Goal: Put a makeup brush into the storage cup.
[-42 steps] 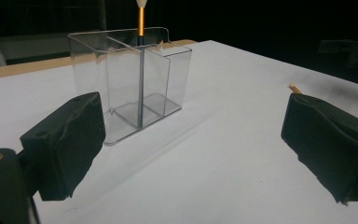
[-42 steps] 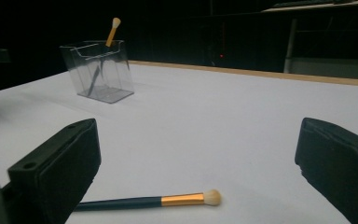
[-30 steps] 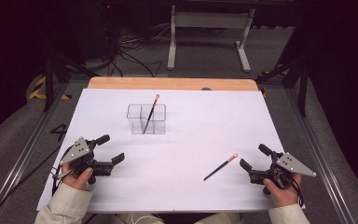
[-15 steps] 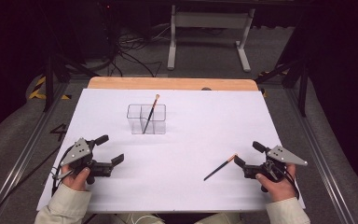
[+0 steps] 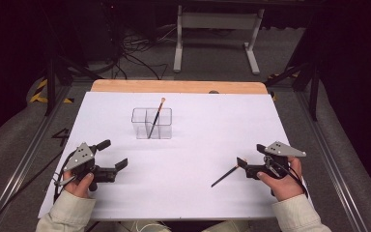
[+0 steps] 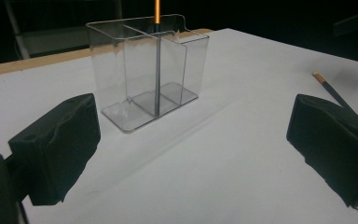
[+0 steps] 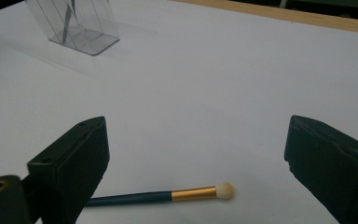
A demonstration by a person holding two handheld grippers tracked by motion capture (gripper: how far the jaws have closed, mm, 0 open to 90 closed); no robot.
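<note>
Right gripper (image 7: 196,154) is lining up on the loose makeup brush (image 7: 168,195) lying flat on the white table (image 5: 198,159): jaws wide, just been closing slightly, straddling its tip end, not pinching. Second brush (image 5: 155,118) is leaning upright in the clear divided holder (image 5: 151,123). Left gripper (image 5: 112,159) is idling open, low, near-left.

Bright, even light on the white table (image 5: 198,159); dark surroundings, soft faint shadows, slightly grainy gripper views.

No readable text, label, brand or number is found on anything near either claw or elsewhere on the table.
</note>
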